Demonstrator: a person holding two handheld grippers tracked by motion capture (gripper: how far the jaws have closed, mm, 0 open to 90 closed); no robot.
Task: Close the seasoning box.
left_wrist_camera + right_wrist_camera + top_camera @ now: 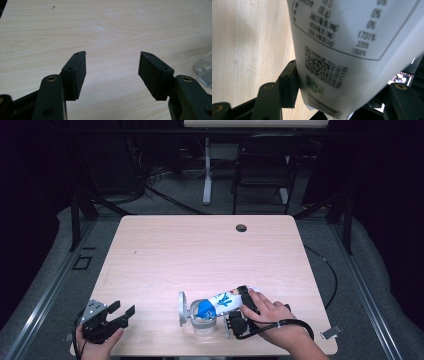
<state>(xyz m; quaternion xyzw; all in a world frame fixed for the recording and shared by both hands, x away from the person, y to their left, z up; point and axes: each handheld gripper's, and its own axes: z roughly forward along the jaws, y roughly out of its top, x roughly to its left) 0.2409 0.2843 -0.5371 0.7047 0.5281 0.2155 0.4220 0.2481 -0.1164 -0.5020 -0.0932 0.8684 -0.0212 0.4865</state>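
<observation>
Right gripper (243,306) was clamped on a white-and-blue printed soft plastic pouch (223,300), tipped over a clear glass jar (202,322) near the table's front edge. Light, floppy, likely slippery; gripping the bottom end suited it. Left gripper (121,312) sat open, empty.

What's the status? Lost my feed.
Left tongs open, idle on table. Right tongs shut on white pouch, tipped over glass jar. Nothing blocking.

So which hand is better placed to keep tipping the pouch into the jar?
Right. Its gripper already clamps the pouch over the glass jar. The left gripper sits open and apart.
</observation>
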